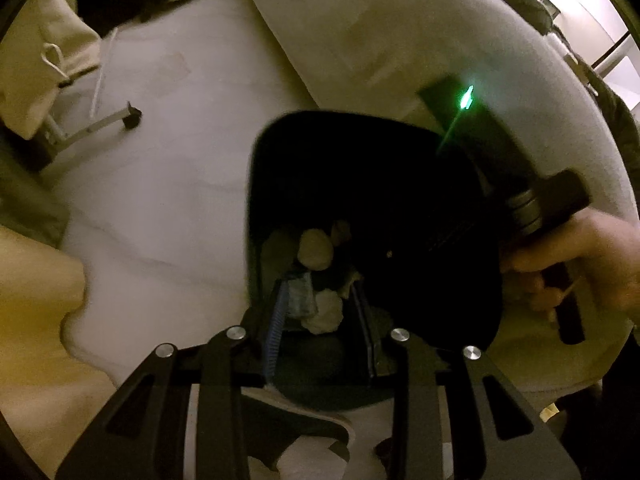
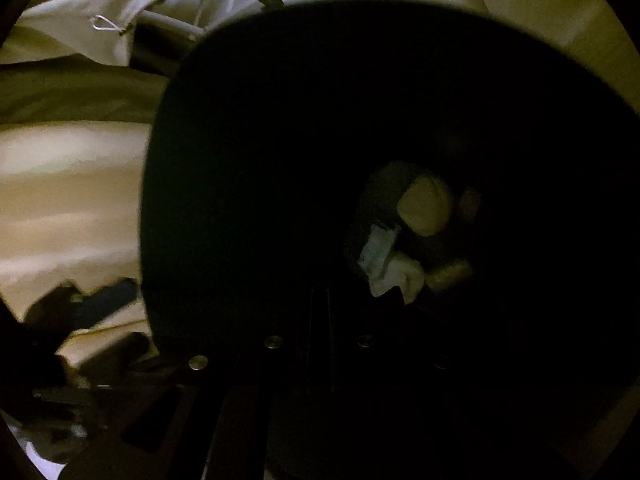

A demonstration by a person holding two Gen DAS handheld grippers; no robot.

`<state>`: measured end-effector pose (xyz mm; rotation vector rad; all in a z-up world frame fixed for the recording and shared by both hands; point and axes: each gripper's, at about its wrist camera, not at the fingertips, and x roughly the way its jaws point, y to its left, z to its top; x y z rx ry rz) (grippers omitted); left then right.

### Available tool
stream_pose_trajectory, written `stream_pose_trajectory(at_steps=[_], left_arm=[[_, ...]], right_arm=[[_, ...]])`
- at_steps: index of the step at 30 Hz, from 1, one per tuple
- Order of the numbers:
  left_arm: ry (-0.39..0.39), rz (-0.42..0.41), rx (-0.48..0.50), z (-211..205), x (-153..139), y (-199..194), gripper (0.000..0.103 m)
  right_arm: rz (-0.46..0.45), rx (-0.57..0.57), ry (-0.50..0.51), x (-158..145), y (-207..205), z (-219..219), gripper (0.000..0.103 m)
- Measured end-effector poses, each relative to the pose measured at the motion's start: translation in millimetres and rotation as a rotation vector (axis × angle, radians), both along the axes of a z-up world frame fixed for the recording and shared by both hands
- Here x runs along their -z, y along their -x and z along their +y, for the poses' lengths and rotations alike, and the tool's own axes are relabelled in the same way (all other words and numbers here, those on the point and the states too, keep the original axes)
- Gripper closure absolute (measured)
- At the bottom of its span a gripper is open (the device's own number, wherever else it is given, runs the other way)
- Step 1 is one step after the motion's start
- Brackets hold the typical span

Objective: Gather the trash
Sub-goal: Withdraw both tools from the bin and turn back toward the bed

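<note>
A: Where is the trash lying?
B: Crumpled paper (image 1: 322,312) is sitting inside the black bin (image 1: 280,168), between the left gripper's (image 1: 320,308) parted fingers.
A: And the right gripper (image 2: 320,300)?
B: Shadow is hiding its fingers; cannot tell.

Pale floor, draped cloth and a wheeled stand

A pale floor (image 1: 168,184) spreads out; a white metal leg with a black caster (image 1: 132,117) stands at its upper left, beside cream draped fabric (image 1: 32,76) bearing a white cord loop (image 2: 105,24).
</note>
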<state>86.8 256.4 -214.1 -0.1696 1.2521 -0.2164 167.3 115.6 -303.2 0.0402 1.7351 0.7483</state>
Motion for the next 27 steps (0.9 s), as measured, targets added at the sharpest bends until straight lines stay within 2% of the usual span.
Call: stream_pose_trajectory(at_steps=[5,7,8,9,10,14,19,22,27], left_arm=[[-0.01,-0.056,-0.018,11.5,-24.1,8.0,0.064],[-0.011,-0.086,-0.028,15.3,-35.8,11.2,0.056],[-0.012,-0.097,-0.037,17.5,-41.2,12.5,0.054],[-0.011,-0.109,-0.042,18.2,-46.8,12.4,0.053],[-0.011,-0.118,-0.044,19.9,-50.9,14.1,0.052],[-0.032,-0.176,-0.053,24.0,-73.5,19.1,0.048],[-0.06,-0.283,-0.08,28.5,-118.2,26.7,0.038],[-0.074,-0.345,-0.097,30.2,-145.8,30.9,0.034],[-0.1,-0.437,-0.129,31.9,-186.7,38.7,0.026]], right_arm=[[-0.005,-0.028,0.045,12.7,7.6,6.6,0.095],[-0.011,-0.029,0.058,15.0,8.9,8.3,0.089],[-0.016,-0.028,0.068,16.0,9.6,8.2,0.069],[-0.02,-0.022,0.071,15.8,9.8,8.2,0.035],[-0.026,-0.014,0.073,15.5,9.9,7.5,0.027],[-0.057,-0.021,0.085,8.7,10.3,7.3,0.027],[-0.114,-0.026,0.08,-10.8,9.4,11.8,0.026],[-0.152,-0.043,0.072,-27.6,11.1,16.7,0.022],[-0.267,-0.116,0.085,-58.0,18.4,29.5,0.017]])
